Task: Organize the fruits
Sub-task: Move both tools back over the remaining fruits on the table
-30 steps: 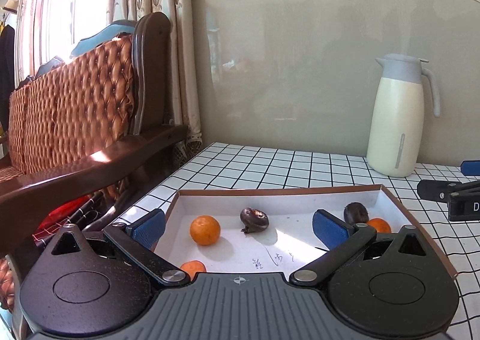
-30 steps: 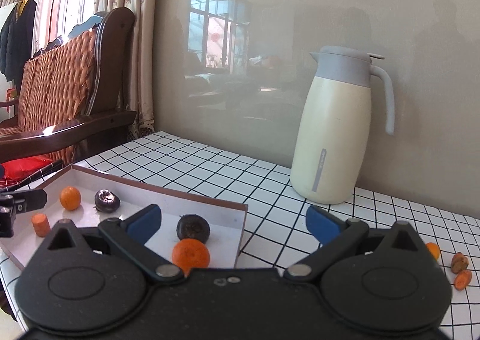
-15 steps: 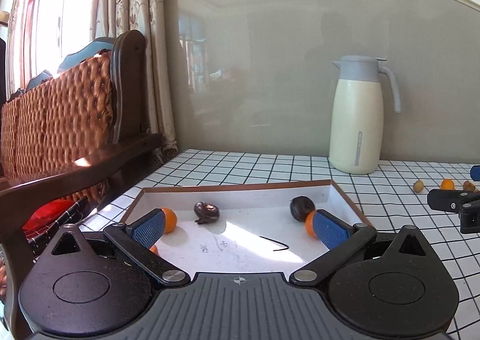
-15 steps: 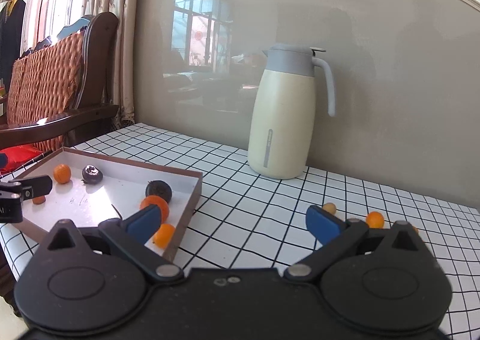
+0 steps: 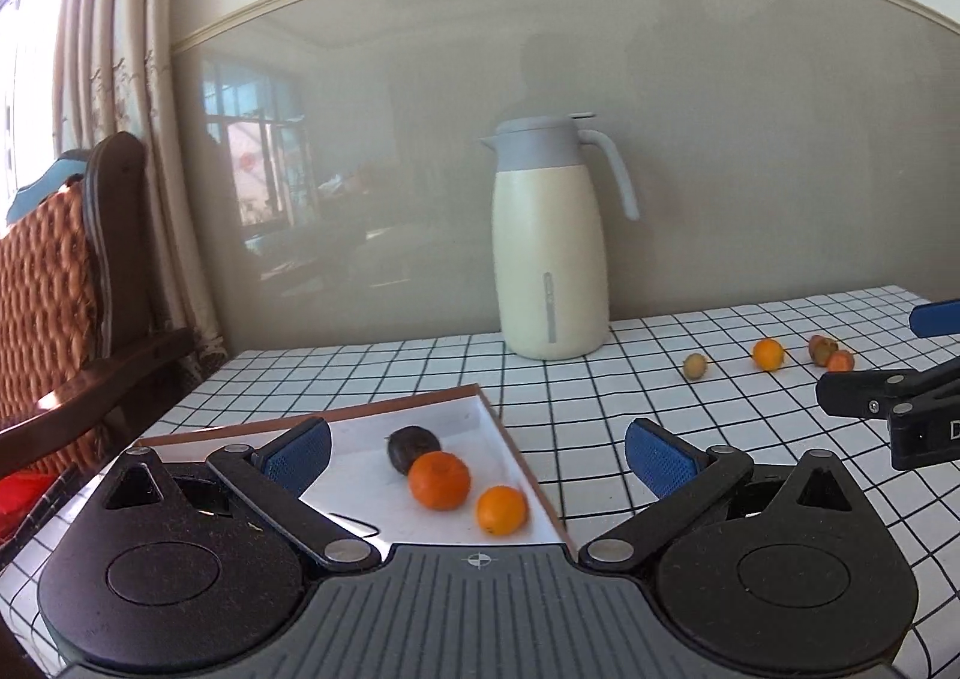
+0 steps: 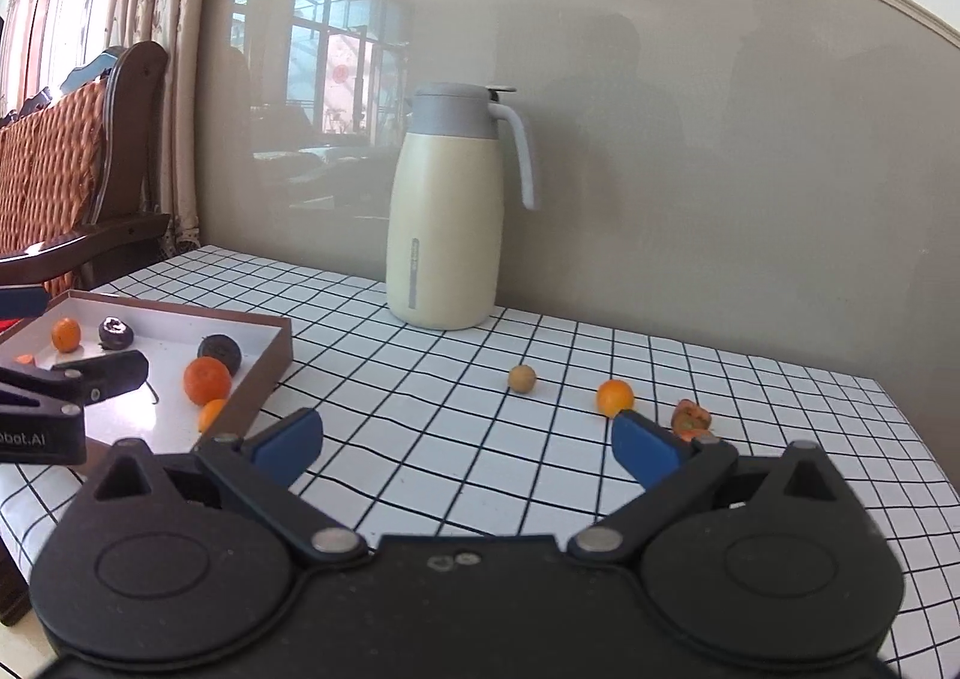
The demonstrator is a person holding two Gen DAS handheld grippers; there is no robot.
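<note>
Over on the right of the worktop, both views have swung off the tray toward the loose fruits. Left hand-held gripper and right hand-held gripper are wide, empty, so another pickup's probably next.

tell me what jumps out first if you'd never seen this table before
A tall cream thermos jug with a grey lid stands at the back of the black-and-white checked tablecloth. Left of it, a shallow brown-edged white tray holds oranges and dark fruits, while a few small fruits, one a small orange, lie loose to the right.
</note>
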